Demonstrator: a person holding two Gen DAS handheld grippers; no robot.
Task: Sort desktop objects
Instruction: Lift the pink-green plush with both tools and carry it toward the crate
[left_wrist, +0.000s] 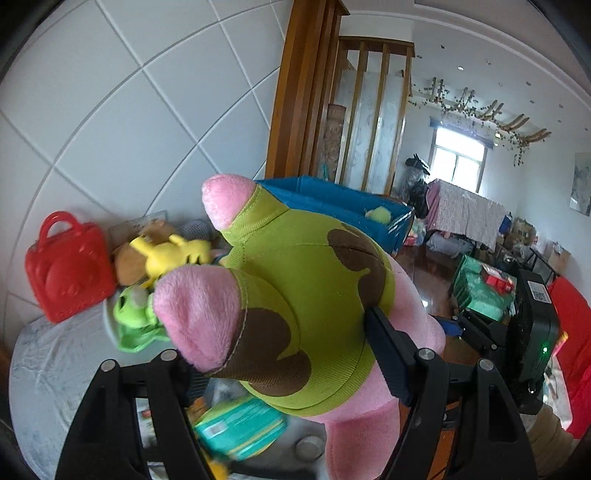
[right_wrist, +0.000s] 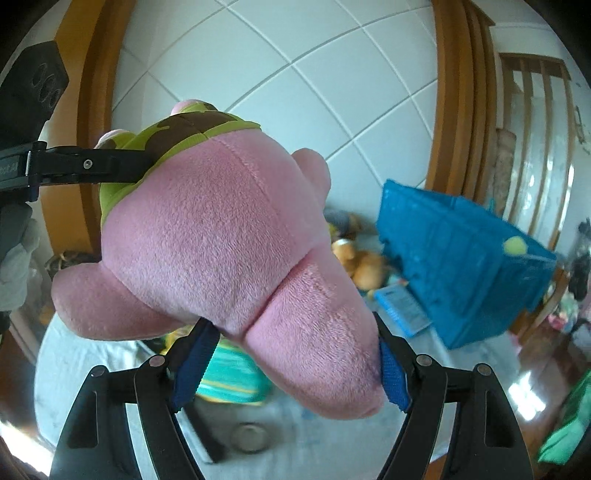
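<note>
Pink plush toy (right_wrist: 221, 236) in green shorts: centre frame in both views, lifted above the table (left_wrist: 55, 369), left gripper (left_wrist: 280, 354) clamped on its shorts end, right gripper (right_wrist: 291, 354) on its pink point, likely sharing its bulk toward the blue bin (right_wrist: 461, 251) at right.

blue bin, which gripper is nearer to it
Right, as far as the views tell. The right gripper has the blue bin close ahead; from the left gripper it sits behind the plush.

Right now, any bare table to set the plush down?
Bare cloth in front of the red case, and near the blue bin in the right view. Crowded: toy pile behind, packets under the plush.
</note>
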